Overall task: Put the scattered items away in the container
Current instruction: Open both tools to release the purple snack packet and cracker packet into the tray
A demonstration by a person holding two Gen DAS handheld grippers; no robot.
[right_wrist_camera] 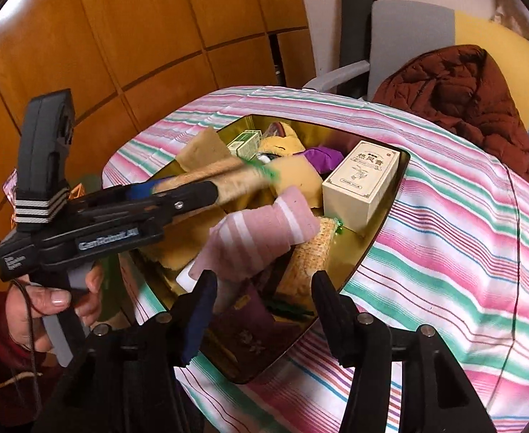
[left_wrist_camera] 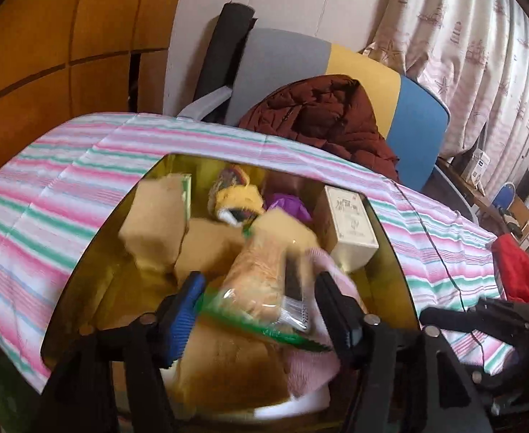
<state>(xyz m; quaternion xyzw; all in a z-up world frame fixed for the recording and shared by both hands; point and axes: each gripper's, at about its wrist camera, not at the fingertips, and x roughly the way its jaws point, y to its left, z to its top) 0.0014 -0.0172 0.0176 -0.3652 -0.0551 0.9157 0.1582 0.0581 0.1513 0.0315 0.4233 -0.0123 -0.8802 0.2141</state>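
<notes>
A gold tin [left_wrist_camera: 95,252] [right_wrist_camera: 351,249] sits on a striped tablecloth, piled with tan sponges [left_wrist_camera: 156,216], a cream box [left_wrist_camera: 351,227] [right_wrist_camera: 365,184] and a yellow plush [left_wrist_camera: 235,195]. My left gripper [left_wrist_camera: 260,296] [right_wrist_camera: 214,189] hovers over the pile. A clear cracker packet [left_wrist_camera: 264,281] [right_wrist_camera: 235,176] lies blurred between its jaws, which look loose on it. My right gripper [right_wrist_camera: 266,288] stands open at the tin's near edge. Just ahead of its tips a pink striped sock [right_wrist_camera: 257,238] rests on the pile.
A chair with a brown jacket [left_wrist_camera: 325,115] [right_wrist_camera: 462,101] stands behind the table. Wooden wall panels [right_wrist_camera: 156,36] are at the left. A red cloth [left_wrist_camera: 516,270] lies at the table's right end. A hand [right_wrist_camera: 48,299] grips the left gripper's handle.
</notes>
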